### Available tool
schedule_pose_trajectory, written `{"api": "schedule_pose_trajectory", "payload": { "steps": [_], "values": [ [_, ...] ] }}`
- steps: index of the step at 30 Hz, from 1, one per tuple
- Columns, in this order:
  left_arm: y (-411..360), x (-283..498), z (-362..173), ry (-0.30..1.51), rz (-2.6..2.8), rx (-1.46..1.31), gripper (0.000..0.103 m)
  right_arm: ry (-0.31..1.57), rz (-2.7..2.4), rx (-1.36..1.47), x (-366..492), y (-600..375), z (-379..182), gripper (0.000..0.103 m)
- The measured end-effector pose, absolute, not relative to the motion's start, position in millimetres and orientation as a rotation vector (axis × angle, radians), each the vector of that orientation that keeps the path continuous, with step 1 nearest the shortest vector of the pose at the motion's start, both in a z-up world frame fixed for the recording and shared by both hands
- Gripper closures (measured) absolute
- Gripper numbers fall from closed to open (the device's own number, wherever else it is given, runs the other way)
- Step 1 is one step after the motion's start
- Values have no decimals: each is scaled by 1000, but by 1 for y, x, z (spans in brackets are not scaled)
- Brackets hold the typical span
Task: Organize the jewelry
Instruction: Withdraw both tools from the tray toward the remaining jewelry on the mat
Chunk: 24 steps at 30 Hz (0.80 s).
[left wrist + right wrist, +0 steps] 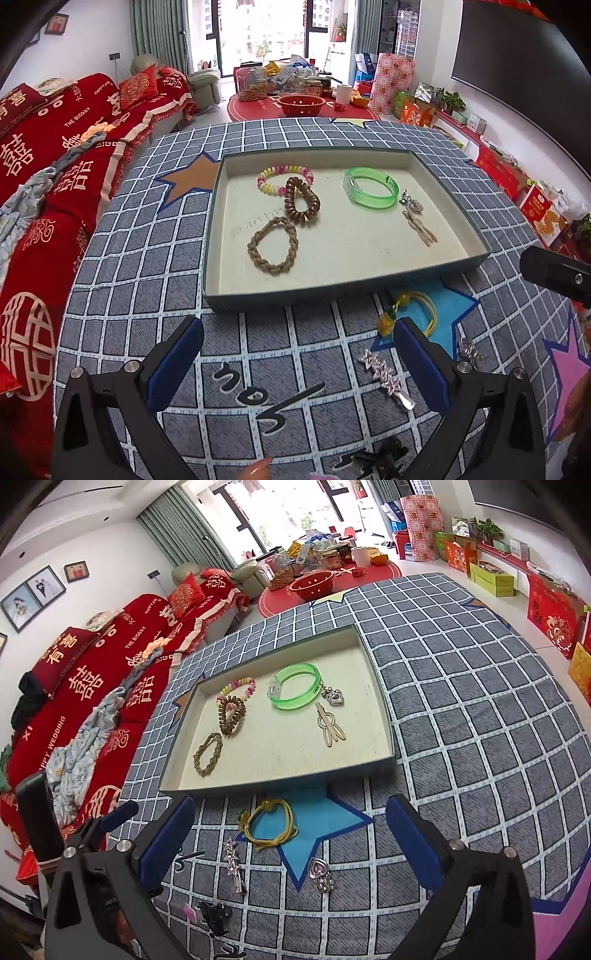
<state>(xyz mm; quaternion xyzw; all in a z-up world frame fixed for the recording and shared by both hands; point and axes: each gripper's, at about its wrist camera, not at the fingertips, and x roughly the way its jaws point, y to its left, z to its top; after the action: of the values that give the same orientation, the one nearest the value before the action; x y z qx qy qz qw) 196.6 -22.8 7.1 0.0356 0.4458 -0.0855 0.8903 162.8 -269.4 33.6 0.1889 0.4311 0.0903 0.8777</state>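
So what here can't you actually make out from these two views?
- Yellow hair tie: left wrist view, partly hidden behind a gripper finger.
- Black clip: cut off by the bottom edge, behind the gripper.
- Handwriting on the tray floor: too faint to read.

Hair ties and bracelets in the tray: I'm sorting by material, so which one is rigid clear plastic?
The translucent green plastic bangle, lying right of the others. The pastel coil tie, brown spiral coil tie and tan braided loop are all soft, stretchy bands.

Your left gripper (297, 354) and right gripper (290, 830) both tilt downward, fingers (173, 363) spread wide with nothing between them. Your fingertip (260, 466) shows below the left.
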Motion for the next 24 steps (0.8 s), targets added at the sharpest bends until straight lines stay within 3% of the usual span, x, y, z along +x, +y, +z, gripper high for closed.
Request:
{"api": "schedule_pose_trajectory", "payload": {
  "steps": [24],
  "values": [
    [-3, 115, -30, 1003, -256, 0, 0, 1104, 86, 324, 117, -277, -31, 0]
  ]
}}
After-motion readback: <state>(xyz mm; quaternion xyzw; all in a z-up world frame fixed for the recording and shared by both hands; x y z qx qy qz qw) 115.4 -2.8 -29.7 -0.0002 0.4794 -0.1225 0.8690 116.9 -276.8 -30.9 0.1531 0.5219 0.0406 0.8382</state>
